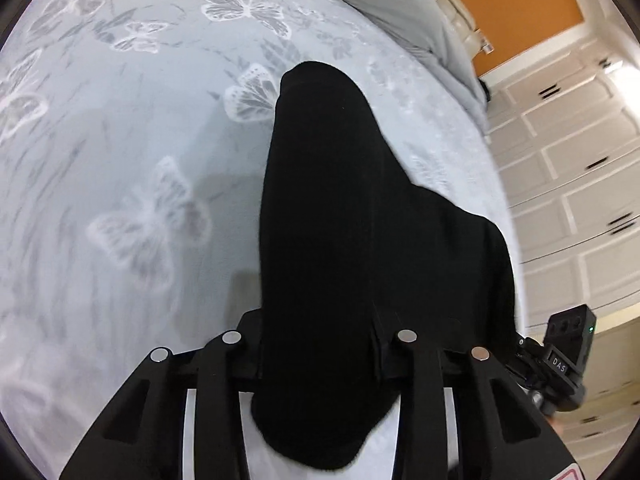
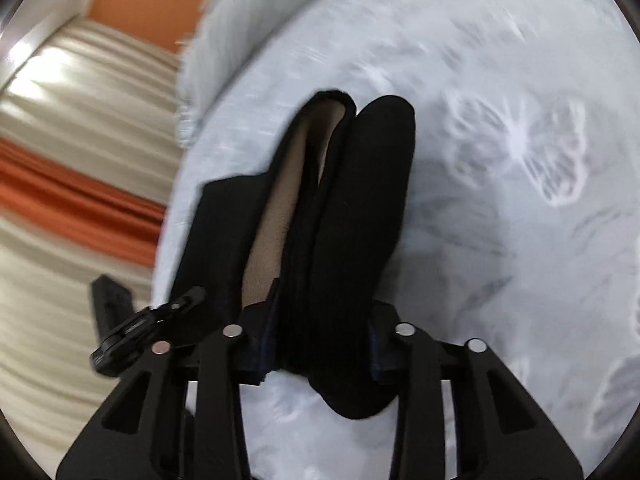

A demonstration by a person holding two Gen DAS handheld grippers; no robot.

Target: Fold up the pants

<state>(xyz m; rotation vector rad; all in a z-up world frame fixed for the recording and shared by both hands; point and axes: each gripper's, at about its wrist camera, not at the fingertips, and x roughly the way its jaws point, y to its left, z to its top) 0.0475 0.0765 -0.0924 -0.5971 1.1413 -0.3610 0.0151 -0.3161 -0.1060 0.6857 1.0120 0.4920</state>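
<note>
Black pants (image 1: 340,220) pinched by both grippers, left (image 1: 320,356), right (image 2: 320,344), above bedsheet (image 1: 140,140)

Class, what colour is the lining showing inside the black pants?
Beige or tan, inside the pants; the lining shows best in the right wrist view.

The bed (image 1: 132,152) wears a pale sheet (image 2: 500,240) printed with white butterflies (partly blurred in the right wrist view). Black pants (image 1: 332,208) trail onto it, with a grey pillow (image 1: 384,4) lying at its far end.
</note>
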